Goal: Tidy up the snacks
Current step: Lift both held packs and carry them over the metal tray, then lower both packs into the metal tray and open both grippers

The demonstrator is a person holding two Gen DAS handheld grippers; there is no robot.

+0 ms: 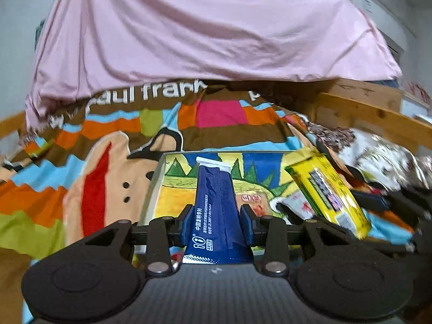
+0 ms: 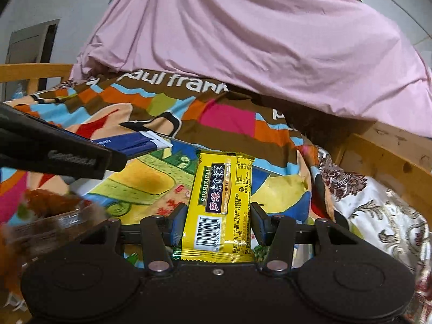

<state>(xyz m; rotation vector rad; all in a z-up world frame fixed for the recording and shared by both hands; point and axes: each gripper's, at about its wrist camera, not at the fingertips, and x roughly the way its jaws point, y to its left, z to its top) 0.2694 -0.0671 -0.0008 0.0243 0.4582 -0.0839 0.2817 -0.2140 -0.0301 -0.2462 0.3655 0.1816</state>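
Above illustrated box on bedspread: left gripper clamps blue sachet; right gripper clamps yellow seaweed pack. Risk: slick wrappers slipping, packs colliding over box

**A bedroom at home**

A bright patchwork "paul frank" bedspread covers a bed, with a rumpled pink cotton sheet heaped at twelve o'clock. A pale wooden bed rail runs at three o'clock, a grey door at ten.
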